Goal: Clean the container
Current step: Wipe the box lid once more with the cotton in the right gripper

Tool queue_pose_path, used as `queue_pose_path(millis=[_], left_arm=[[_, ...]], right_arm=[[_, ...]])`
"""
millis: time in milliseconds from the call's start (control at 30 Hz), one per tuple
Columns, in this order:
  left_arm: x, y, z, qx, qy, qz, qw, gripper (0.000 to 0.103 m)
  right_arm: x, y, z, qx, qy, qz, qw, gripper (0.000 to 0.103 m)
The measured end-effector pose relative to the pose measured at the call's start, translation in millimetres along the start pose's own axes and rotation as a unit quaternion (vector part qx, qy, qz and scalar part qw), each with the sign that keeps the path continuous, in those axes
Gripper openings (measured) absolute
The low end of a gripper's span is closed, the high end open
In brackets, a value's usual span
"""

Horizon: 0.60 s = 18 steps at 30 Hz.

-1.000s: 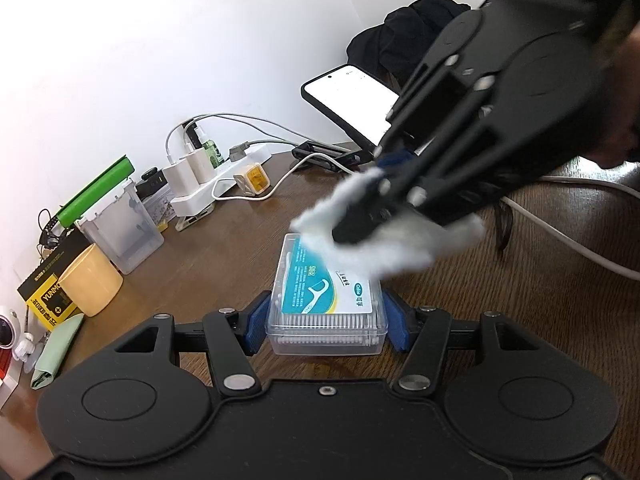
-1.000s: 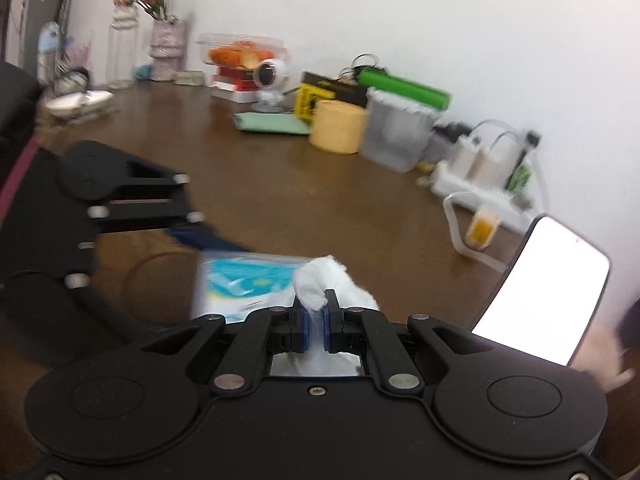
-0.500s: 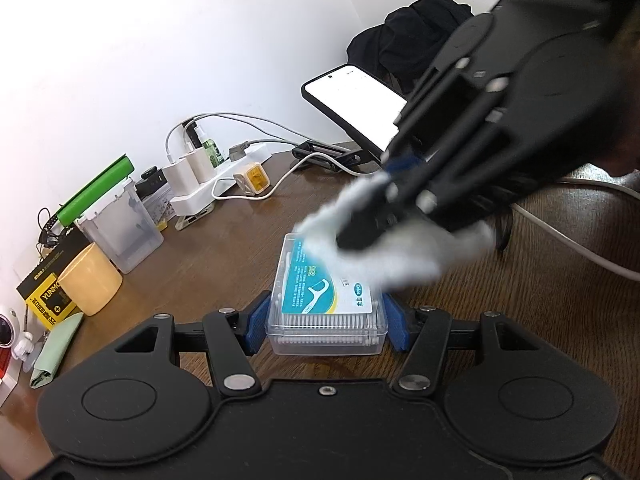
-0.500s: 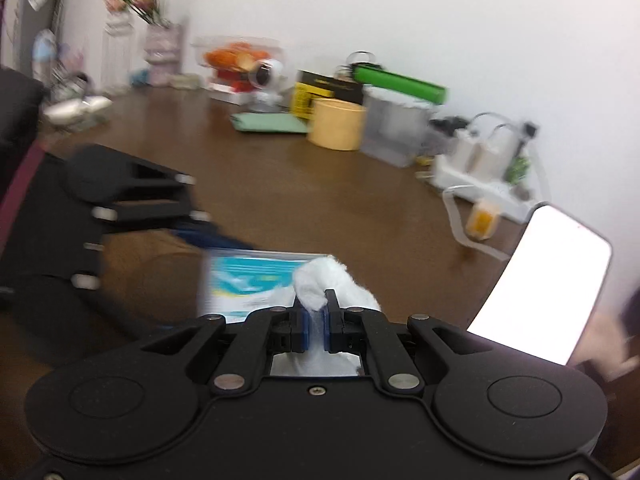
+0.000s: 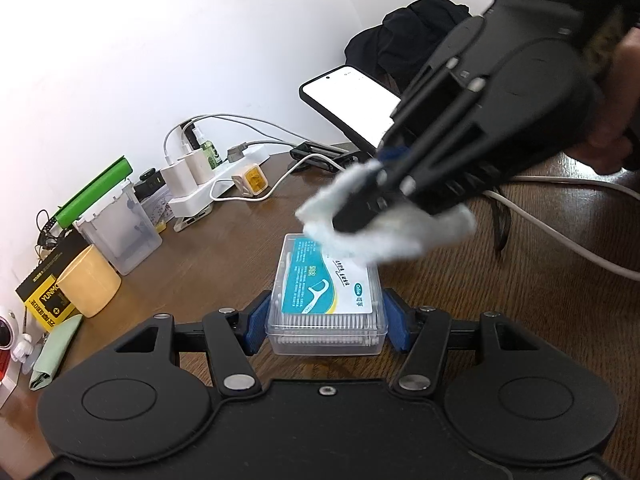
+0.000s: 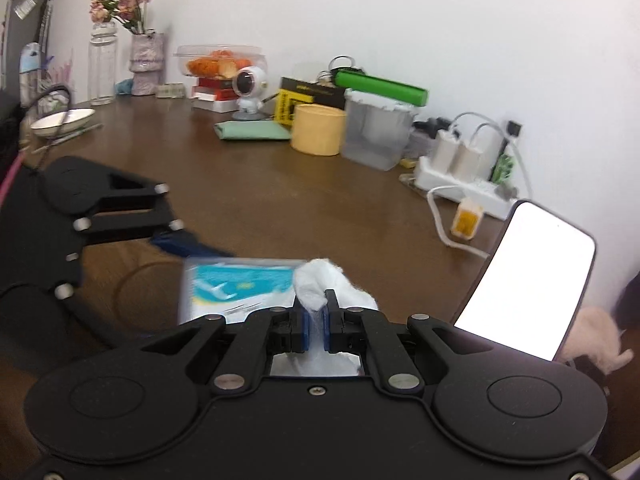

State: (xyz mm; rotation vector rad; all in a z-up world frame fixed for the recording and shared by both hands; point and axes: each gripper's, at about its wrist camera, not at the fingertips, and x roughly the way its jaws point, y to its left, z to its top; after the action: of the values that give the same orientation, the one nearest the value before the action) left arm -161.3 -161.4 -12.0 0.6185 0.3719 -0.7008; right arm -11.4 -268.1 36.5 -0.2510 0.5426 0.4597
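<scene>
Container: clear plastic floss-pick box (image 5: pixel 326 300) w/ teal-and-white label, flat on brown wooden table (image 5: pixel 224 256); landmark for all below.
Left gripper: (image 5: pixel 325 322) blue pads clamped on box's two long sides at the end nearest its own cam; box sits square between them.
Right gripper: (image 6: pixel 315 322) pinched tight on white wad of tissue (image 6: pixel 320 284); tissue bulges out above the pads and trails below them.
Tissue vs box: left cam shows tissue (image 5: pixel 384 236) lying over box's far end, covering that edge of the label; right gripper (image 5: pixel 352 220) comes in from beyond and to the right of box, tilted down.
Left cam only: person's hand (image 5: pixel 616 120) on right gripper body; black cloth heap (image 5: pixel 404 36) well behind box by the wall.
Right cam only: box (image 6: pixel 236 286) blurred, label detail unreadable; left gripper's linkage (image 6: pixel 120 216) seen side-on left of box; flowers in vase (image 6: pixel 146 60), white bowl (image 6: pixel 64 122), small robot figure (image 6: pixel 250 88) far beyond box.
Both cams: yellow cup (image 5: pixel 88 286), clear bin w/ green bar (image 5: pixel 120 232), white power strip w/ chargers (image 5: pixel 216 184), lit phone on stand (image 5: pixel 352 100), all behind box toward wall.
</scene>
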Motion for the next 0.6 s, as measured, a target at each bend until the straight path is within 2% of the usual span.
queue_pose_path(millis=[133, 600], left_arm=[[0.8, 1.8, -0.4, -0.005, 0.001, -0.003, 1.0, 0.057], [3.8, 9.2, -0.5, -0.008, 0.001, -0.01, 0.9999, 0.057]], right_arm=[[3.7, 12.1, 2.3, -0.007, -0.007, 0.006, 1.0, 0.007], [5.6, 15.4, 7.4, -0.016, -0.014, 0.017, 1.0, 0.007]])
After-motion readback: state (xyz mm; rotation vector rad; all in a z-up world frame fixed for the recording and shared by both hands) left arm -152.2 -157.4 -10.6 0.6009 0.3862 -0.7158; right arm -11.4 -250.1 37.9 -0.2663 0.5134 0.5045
